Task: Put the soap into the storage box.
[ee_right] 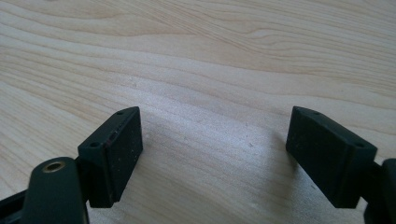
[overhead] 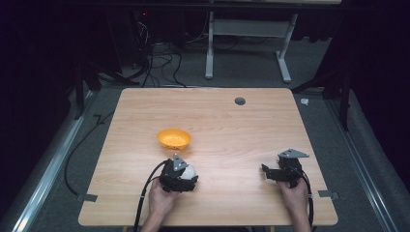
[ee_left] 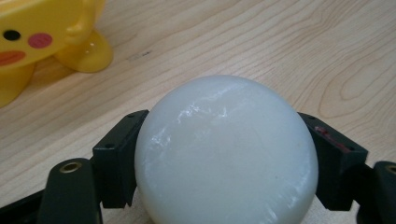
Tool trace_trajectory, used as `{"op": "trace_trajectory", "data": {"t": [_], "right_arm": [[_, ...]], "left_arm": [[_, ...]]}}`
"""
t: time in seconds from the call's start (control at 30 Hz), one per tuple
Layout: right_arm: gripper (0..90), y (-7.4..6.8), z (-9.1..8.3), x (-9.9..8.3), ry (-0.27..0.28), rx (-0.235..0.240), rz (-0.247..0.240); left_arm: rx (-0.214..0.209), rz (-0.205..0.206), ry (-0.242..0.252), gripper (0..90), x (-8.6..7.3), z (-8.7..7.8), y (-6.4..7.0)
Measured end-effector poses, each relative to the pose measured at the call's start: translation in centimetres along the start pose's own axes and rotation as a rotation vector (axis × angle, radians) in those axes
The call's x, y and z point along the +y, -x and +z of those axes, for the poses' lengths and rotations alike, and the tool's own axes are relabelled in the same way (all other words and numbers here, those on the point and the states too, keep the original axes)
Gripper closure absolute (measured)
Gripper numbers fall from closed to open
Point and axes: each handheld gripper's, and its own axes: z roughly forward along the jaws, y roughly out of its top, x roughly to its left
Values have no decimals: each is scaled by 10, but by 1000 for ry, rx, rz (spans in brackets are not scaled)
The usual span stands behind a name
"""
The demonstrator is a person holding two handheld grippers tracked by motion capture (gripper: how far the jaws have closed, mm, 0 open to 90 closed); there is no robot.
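A smooth white ball [ee_left: 226,154] sits between the two black jaws of my left gripper [ee_left: 227,140], which press on both of its sides. In the high view this gripper [overhead: 185,173] is near the table's front edge, left of centre, with the ball [overhead: 190,170] at its tip. A yellow bowl with a duck face [ee_left: 32,37] stands just beyond it, and the same bowl [overhead: 174,138] shows in the high view. My right gripper [overhead: 267,173] rests at the front right with its jaws wide apart over bare wood, and this gripper [ee_right: 215,135] holds nothing.
The wooden table [overhead: 227,125] has a small grey cable port [overhead: 240,101] near its far edge. Bits of grey tape mark the front corners [overhead: 87,197]. Cables and a white desk frame [overhead: 249,43] lie on the floor behind.
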Motion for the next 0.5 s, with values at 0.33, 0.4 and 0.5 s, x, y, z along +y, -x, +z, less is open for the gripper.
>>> {"op": "trace_trajectory", "data": {"t": [0.33, 0.4, 0.5], "right_arm": [[196, 0, 0, 0, 0, 0, 1], [196, 0, 0, 0, 0, 1, 1], [196, 0, 0, 0, 0, 0, 2]], "left_arm": [[-3, 15, 13, 244, 10, -12, -4], [0, 21, 16, 244, 12, -15, -5], [-11, 12, 28, 244, 14, -19, -8]]}}
